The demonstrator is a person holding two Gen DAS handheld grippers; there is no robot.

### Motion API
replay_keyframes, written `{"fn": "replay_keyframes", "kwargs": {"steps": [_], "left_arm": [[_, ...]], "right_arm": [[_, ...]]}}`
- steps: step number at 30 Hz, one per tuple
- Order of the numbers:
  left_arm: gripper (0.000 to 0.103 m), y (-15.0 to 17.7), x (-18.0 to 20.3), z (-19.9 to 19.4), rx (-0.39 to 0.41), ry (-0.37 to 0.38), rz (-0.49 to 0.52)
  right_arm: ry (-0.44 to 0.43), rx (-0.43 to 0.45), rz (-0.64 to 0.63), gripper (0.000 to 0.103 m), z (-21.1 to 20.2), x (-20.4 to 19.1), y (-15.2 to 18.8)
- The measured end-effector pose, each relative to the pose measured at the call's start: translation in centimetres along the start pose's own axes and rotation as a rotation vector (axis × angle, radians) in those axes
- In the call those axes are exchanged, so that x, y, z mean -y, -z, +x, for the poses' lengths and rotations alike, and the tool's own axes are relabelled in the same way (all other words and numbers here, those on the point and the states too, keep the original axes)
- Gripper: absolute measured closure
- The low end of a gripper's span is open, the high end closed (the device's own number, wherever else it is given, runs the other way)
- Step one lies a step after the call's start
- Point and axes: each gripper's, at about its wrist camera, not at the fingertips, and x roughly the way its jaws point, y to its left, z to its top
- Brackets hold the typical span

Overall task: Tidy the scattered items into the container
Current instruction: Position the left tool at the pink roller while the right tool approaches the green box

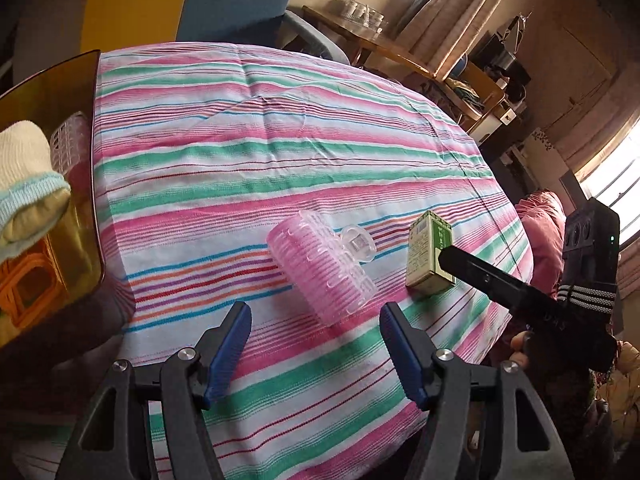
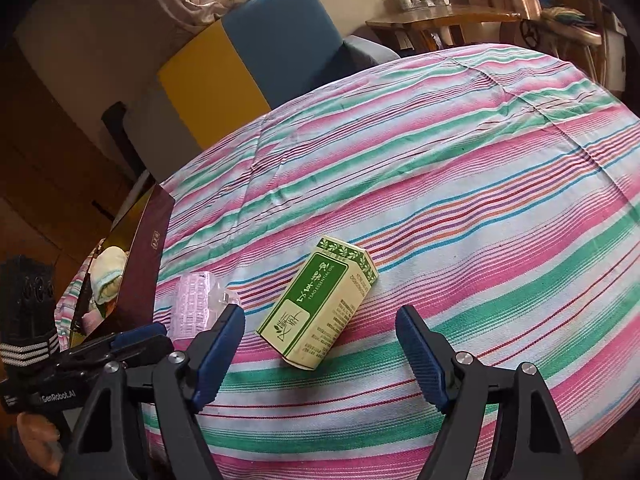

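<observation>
A pink hair roller with a clear clip (image 1: 322, 270) lies on the striped cloth just ahead of my left gripper (image 1: 316, 320), whose blue-padded jaws stand open around nothing. A green and cream essential-oil box (image 2: 320, 306) lies on its side right in front of my right gripper (image 2: 320, 326), which is open with nothing between its pads. The box (image 1: 428, 254) also shows in the left wrist view, with a black finger of the right gripper (image 1: 500, 284) over it. The roller (image 2: 194, 306) is at the left in the right wrist view. An amber see-through container (image 1: 86, 184) stands at the left.
The container holds a cream sock (image 1: 28, 184), another roller (image 1: 70, 140) and an orange item (image 1: 28, 292). Its dark wall (image 2: 146, 256) edges the cloth. A blue and yellow chair (image 2: 256, 68) and a wooden side table (image 2: 440, 20) stand beyond the striped cloth (image 1: 280, 140).
</observation>
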Motion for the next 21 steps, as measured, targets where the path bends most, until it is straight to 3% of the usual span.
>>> {"fn": "replay_keyframes", "kwargs": {"steps": [7,12,21], "left_arm": [[0.035,0.5,0.4,0.0,0.001,-0.020,0.023],[0.035,0.8,0.5,0.3,-0.006,-0.029,0.038],[0.035,-0.3,0.6,0.3,-0.006,0.018,-0.006]], "right_arm": [[0.099,-0.018,-0.070,0.028,1.8,-1.9,-0.3],[0.156,-0.019,-0.131,0.049,1.7,-2.5,-0.1],[0.243,-0.044,-0.323,0.055,0.3,-2.1,0.9]]}}
